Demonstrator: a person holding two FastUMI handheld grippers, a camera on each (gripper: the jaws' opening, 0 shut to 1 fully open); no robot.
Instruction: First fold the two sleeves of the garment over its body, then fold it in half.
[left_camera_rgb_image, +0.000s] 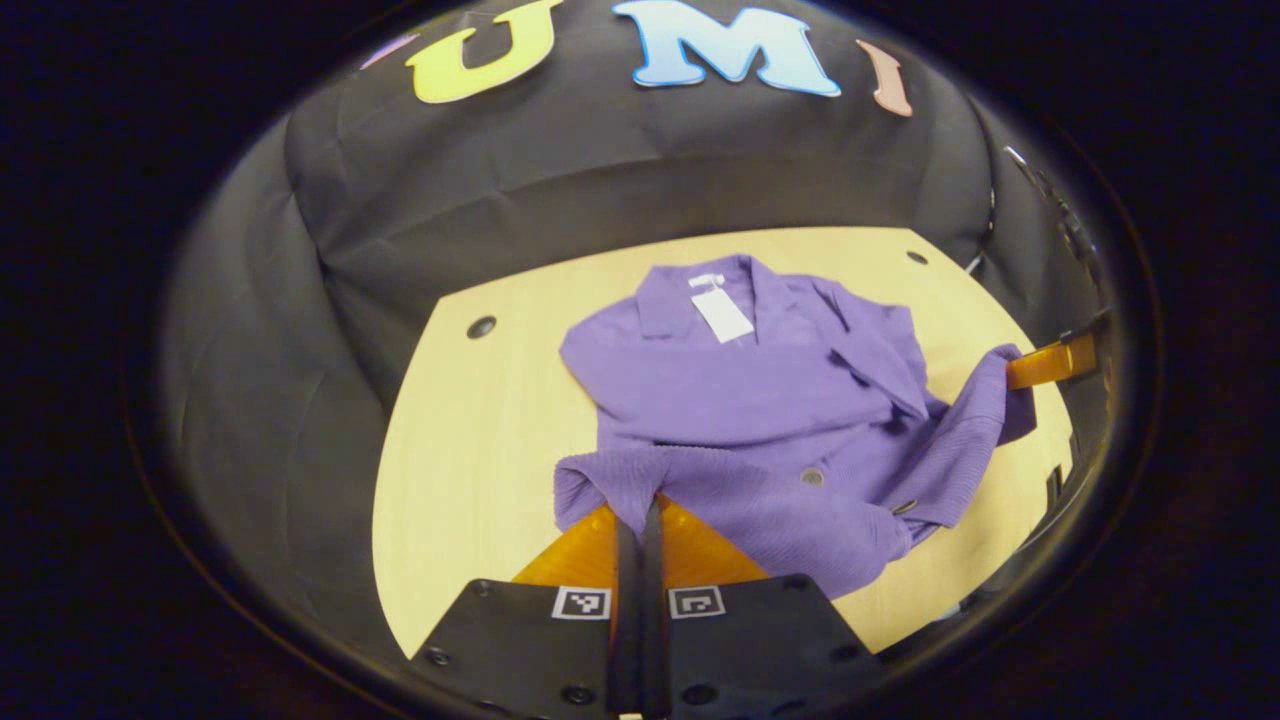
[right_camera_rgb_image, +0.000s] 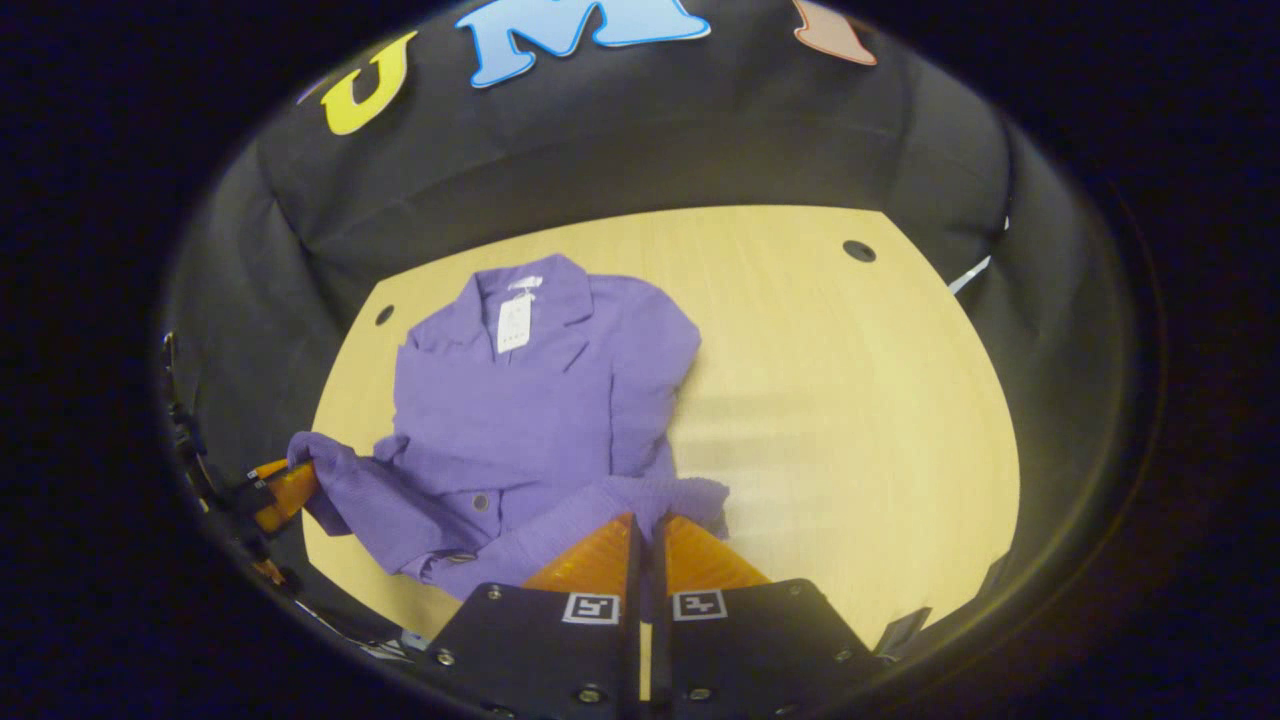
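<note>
Your left gripper (left_camera_rgb_image: 640, 512) has its fingers pressed together on a purple fold of the shirt (left_camera_rgb_image: 740, 400), at the hem corner nearest you. In the left gripper view that pinched corner is lifted slightly off the table (left_camera_rgb_image: 470, 450), bunched over the fingertips.

Your right gripper (right_camera_rgb_image: 648, 528) is likewise clamped on the shirt (right_camera_rgb_image: 520, 410), its fingers closed on the other hem corner, where the cloth ruffles around the tips. In the left gripper view you can see this same gripper (left_camera_rgb_image: 1040, 368) at the shirt's far right edge, with cloth wrapped over its end. In the right gripper view your left gripper (right_camera_rgb_image: 285, 490) shows at the shirt's lower left edge, also with cloth draped on it.

The shirt lies flat on the table with its collar toward the booth wall and the hem toward you. A white tag (left_camera_rgb_image: 720, 312) sits just below the collar, on the shirt's body. Both sleeves look folded in over the body: the right gripper view shows one sleeve (right_camera_rgb_image: 650, 370) lying along the shirt's right side. A few buttons (left_camera_rgb_image: 812, 477) show near the hem, between the two held corners. The lower part of the shirt is rumpled and raised; the part near the collar lies smooth on the table.
</note>
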